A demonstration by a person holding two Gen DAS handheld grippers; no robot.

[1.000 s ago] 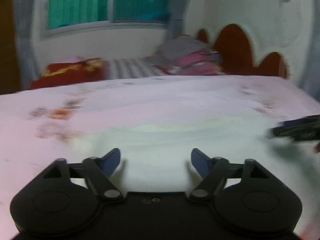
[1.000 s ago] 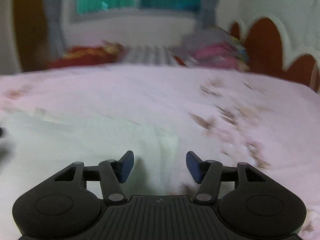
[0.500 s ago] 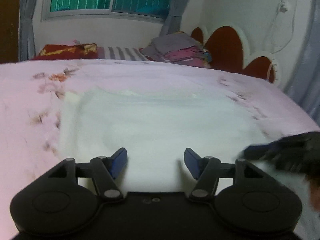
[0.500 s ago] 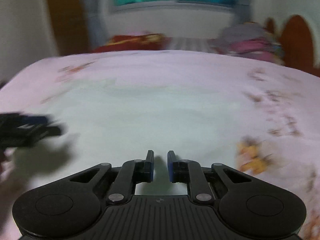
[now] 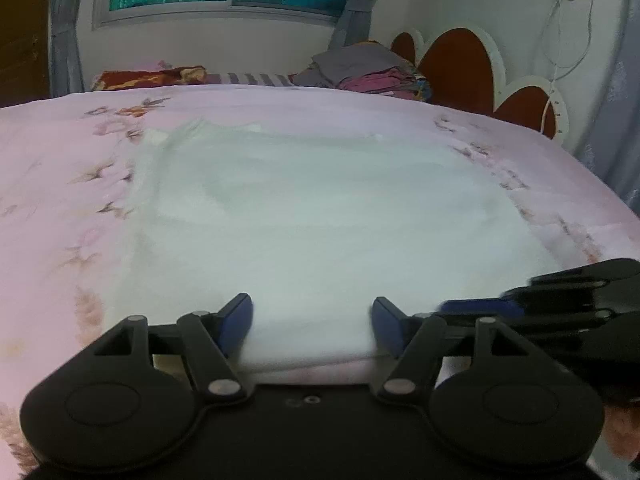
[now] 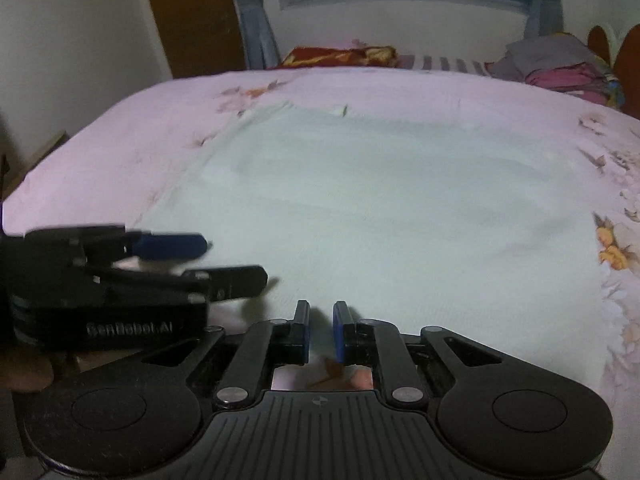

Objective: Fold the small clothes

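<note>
A white cloth [image 5: 320, 220] [image 6: 380, 208] lies spread flat on the pink flowered bedsheet [image 5: 60, 160]. My left gripper [image 5: 312, 308] sits low at the cloth's near edge. Its jaws are opening, the hem lies between the blue fingers, and the pads do not press on it. My right gripper [image 6: 321, 312] is just to the right on the same edge, its fingers drawn close on a strip of the hem. Each gripper appears in the other's view: the right gripper [image 5: 460, 308] at the right side, the left gripper [image 6: 236, 260] at the left.
A pile of folded clothes [image 5: 368, 72] [image 6: 560, 64] sits at the far end of the bed, with a red patterned pillow [image 5: 148, 78] to its left. A round-topped headboard [image 5: 460, 64] rises at the far right. The bed's left edge [image 6: 60, 148] drops off by the wall.
Both grippers have come back to the cloth's near edge and closer to each other. The right gripper's fingers went from wide apart to nearly together. The left stayed wide.
</note>
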